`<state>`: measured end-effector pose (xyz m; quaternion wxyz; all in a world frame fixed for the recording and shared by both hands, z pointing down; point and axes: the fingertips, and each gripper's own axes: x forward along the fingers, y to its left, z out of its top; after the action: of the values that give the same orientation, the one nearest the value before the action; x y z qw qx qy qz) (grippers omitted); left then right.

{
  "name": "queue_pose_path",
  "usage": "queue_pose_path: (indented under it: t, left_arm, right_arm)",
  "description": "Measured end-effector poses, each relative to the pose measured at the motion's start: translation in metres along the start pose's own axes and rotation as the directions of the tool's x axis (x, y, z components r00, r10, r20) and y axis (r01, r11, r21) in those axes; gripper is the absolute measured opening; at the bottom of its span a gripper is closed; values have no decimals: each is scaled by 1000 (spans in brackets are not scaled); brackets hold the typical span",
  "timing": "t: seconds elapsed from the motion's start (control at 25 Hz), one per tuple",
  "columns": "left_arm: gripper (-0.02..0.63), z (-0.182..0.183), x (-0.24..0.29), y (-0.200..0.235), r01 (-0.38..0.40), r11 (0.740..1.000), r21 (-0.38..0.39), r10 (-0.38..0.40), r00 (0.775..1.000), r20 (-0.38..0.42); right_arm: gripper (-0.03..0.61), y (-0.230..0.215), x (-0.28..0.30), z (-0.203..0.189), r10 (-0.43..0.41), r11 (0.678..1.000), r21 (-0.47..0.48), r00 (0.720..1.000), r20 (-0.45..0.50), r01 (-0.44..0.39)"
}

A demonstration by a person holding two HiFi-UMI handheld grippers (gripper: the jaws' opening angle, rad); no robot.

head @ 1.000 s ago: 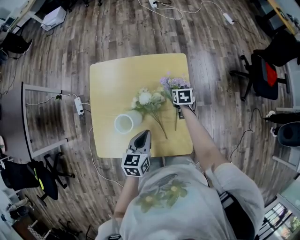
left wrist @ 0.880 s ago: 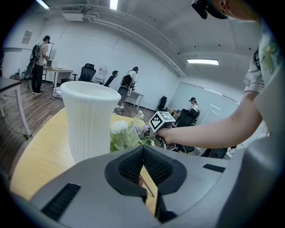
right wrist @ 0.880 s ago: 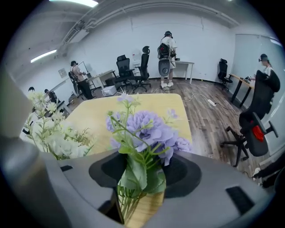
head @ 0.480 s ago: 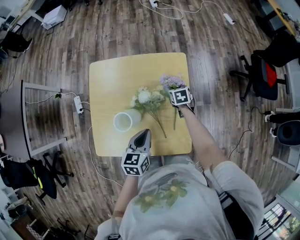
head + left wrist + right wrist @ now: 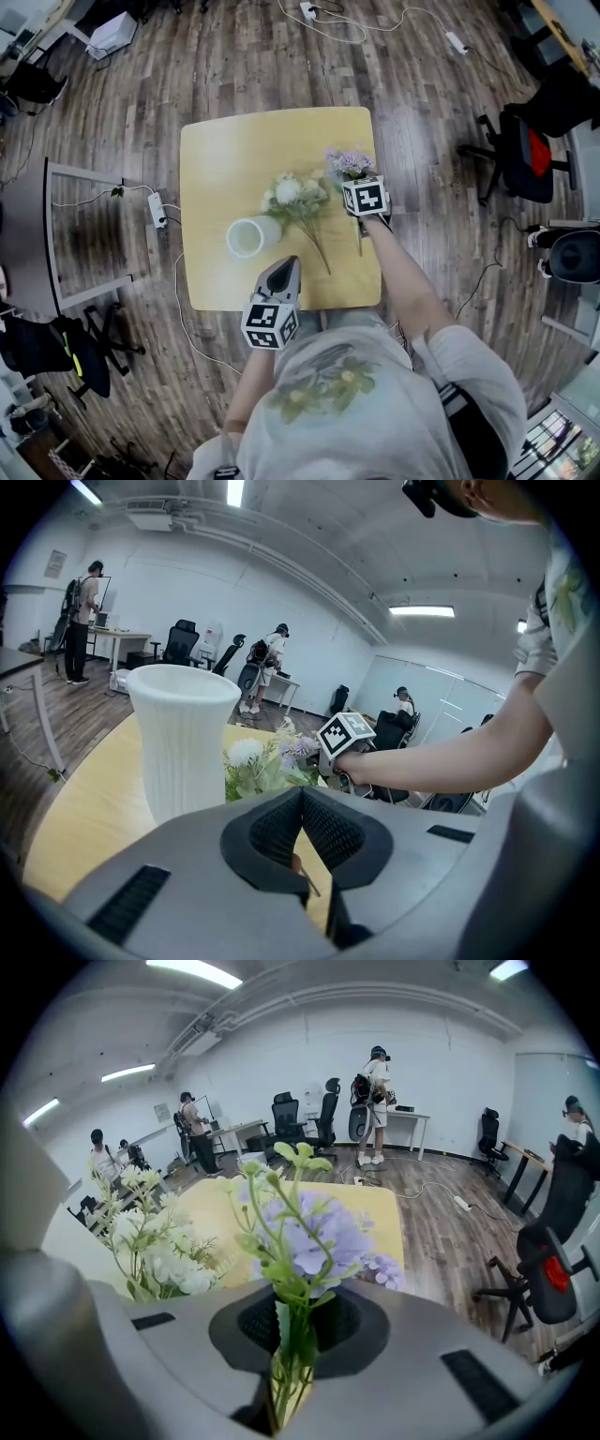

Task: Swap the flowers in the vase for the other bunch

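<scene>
Purple bunch: stems clamped in right gripper, whose jaws have just been closing on them; white bunch and vase lie left of it on the table. Right forearm is outstretched with the gripper pitched steeply down, and its cube hides the jaws in the head view. Left gripper has its jaws together, empty.

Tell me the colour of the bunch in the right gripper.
Pale purple bunch; best seen in right gripper view.
</scene>
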<state>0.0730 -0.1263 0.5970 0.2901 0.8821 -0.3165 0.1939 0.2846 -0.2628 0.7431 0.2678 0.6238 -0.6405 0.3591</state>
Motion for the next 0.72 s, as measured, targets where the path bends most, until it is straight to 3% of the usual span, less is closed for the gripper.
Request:
queue_pose_path:
  t: [0.72]
  left_arm:
    - [18,6,-38,-27,12,998,56,-16,998,61]
  right_arm:
    - [58,14,-96,41,12,999,-32,980,200,-6]
